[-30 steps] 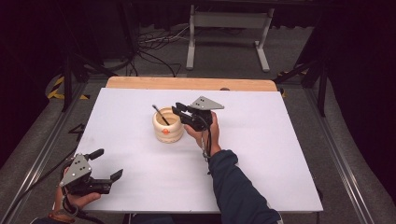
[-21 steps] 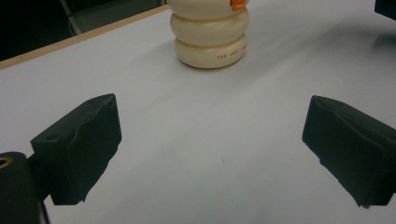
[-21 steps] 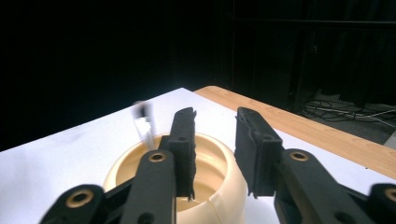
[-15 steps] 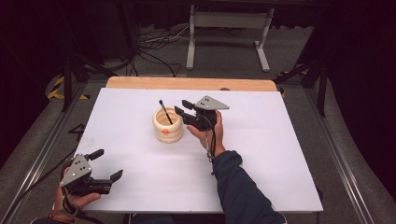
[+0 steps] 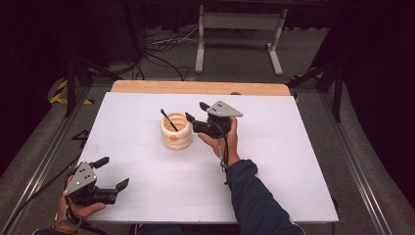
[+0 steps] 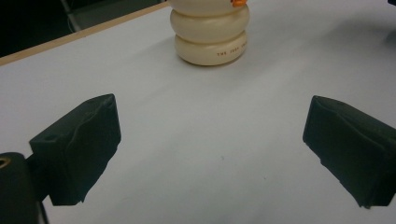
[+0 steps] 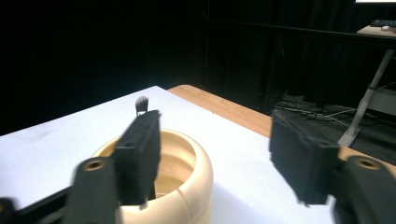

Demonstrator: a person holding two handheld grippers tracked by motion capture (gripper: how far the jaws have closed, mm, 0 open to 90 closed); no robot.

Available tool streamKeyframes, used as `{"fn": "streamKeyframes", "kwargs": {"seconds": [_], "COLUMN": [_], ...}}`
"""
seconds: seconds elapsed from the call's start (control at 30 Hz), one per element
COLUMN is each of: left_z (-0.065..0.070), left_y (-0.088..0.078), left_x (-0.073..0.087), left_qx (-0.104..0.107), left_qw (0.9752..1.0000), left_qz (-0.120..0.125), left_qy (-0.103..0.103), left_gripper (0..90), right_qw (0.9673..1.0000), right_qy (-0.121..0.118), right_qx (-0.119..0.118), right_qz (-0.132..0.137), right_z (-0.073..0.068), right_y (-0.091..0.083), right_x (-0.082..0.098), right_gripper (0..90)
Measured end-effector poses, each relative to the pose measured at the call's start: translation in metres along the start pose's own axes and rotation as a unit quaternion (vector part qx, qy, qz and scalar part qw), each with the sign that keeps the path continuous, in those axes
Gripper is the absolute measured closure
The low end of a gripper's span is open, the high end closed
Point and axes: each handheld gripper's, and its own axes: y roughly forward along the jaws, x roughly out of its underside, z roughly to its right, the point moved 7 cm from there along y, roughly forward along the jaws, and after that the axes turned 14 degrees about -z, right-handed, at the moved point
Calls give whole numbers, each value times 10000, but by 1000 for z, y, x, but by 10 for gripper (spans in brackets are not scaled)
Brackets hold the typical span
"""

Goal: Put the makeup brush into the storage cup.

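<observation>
A cream ribbed pot [image 5: 176,132] with a small orange mark stands at the table's middle. A thin dark brush [image 5: 168,118] leans out of it toward the far left. My right gripper [image 5: 195,111] hovers just right of the pot's rim, open and holding nothing. In the right gripper view the pot [image 7: 187,177] lies under the left jaw, and the brush tip [image 7: 141,103] pokes up behind that jaw. The gripper [image 7: 217,135] there has a wide gap. My left gripper [image 5: 113,172] rests open near the front left corner. In its own view it [image 6: 210,126] faces the pot [image 6: 210,37].
The white tabletop [image 5: 274,161] has a wooden strip [image 5: 195,88] along its far edge. Metal rails run down both sides. Beyond the table are cables and a stand's legs [image 5: 235,29] on the dark floor.
My right gripper has drawn back slightly to the right and up from the pot's rim. The brush leans a little more upright in the pot. The left gripper has stayed put.
</observation>
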Motion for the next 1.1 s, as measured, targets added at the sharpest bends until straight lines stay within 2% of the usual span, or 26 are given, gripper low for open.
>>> {"fn": "streamKeyframes", "kwargs": {"seconds": [0.07, 0.13, 0.2, 0.4, 0.5, 0.7, 0.97, 1.1], "left_z": [0, 0, 1, 0, 0, 0, 1, 1], "left_y": [0, 0, 0, 0, 0, 0, 0, 1], "left_x": [0, 0, 0, 0, 0, 0, 1, 1], "left_qx": [6, 6, 19, -2, -9, -21, -43, -39], "left_qw": [10000, 10000, 10000, 10000, 10000, 10000, 10000, 9999], "left_qz": [1, -9, -21, -21, -24, -35, -56, -76], "left_qy": [-8, 2, 6, 12, 18, 25, 29, 52], "left_gripper": [48, 48, 48, 47, 46, 46, 46, 46], "right_qw": [10000, 9997, 9993, 9984, 9978, 9970, 9975, 9970], "right_qy": [-62, -92, -106, -235, -388, -479, -392, -441], "right_qx": [55, 237, 371, 502, 533, 599, 576, 623], "right_qz": [-22, -20, -21, -53, -94, -130, -136, -130], "right_z": [1, 3, 5, 6, 4, 3, 6, 8], "right_y": [-1, -5, -7, -14, -18, -24, -35, -42], "right_x": [0, 0, -1, -2, -1, 1, 4, 5], "right_gripper": [310, 224, 180, 108, 93, 90, 90, 90]}}
